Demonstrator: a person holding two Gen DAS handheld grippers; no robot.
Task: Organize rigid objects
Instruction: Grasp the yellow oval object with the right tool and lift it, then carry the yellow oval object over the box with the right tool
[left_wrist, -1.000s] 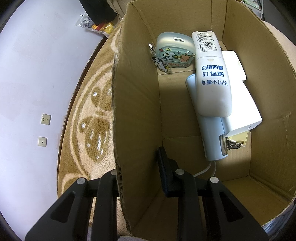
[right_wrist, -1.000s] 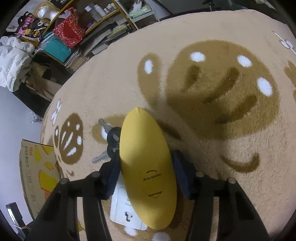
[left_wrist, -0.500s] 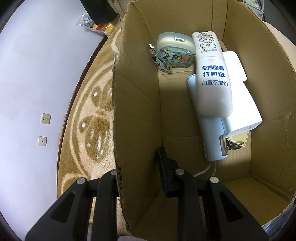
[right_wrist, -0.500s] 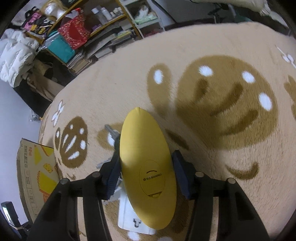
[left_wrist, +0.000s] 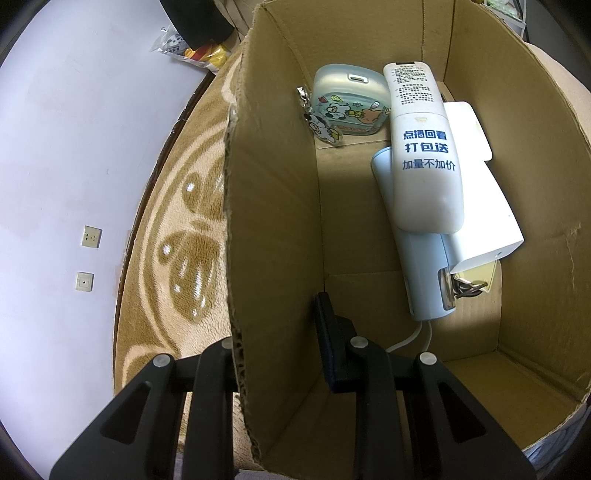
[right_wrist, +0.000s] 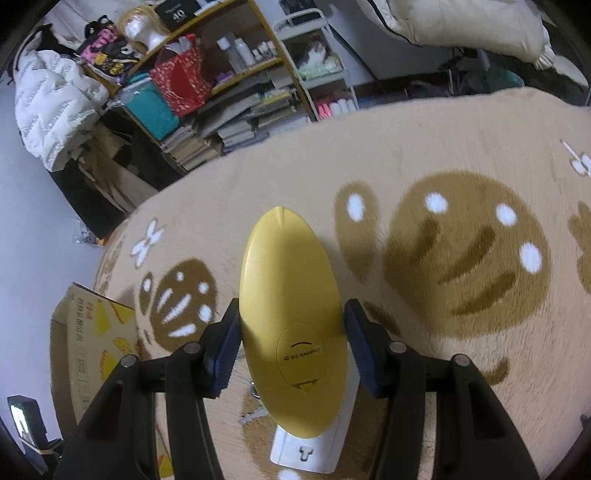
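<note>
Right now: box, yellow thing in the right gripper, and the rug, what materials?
Box: corrugated cardboard, matte brown; fluting shows along the torn edge. Yellow case: looks like hard moulded plastic, smooth satin, with a seam and an oval hatch; held in the right gripper. Rug: plush pile fabric, fuzzy and matte, probably synthetic.

Corrugated cardboard box (left_wrist: 273, 206), matt; yellow remote (right_wrist: 291, 325) smooth plastic; rug (right_wrist: 443, 155) fuzzy.

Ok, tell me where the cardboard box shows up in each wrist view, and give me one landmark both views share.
Left wrist: the cardboard box fills the centre and right; the left gripper clamps its near wall.
Right wrist: the same box sits at the left edge, showing its printed outside.
Shared landmark: the beige rug with brown patterns.
</note>
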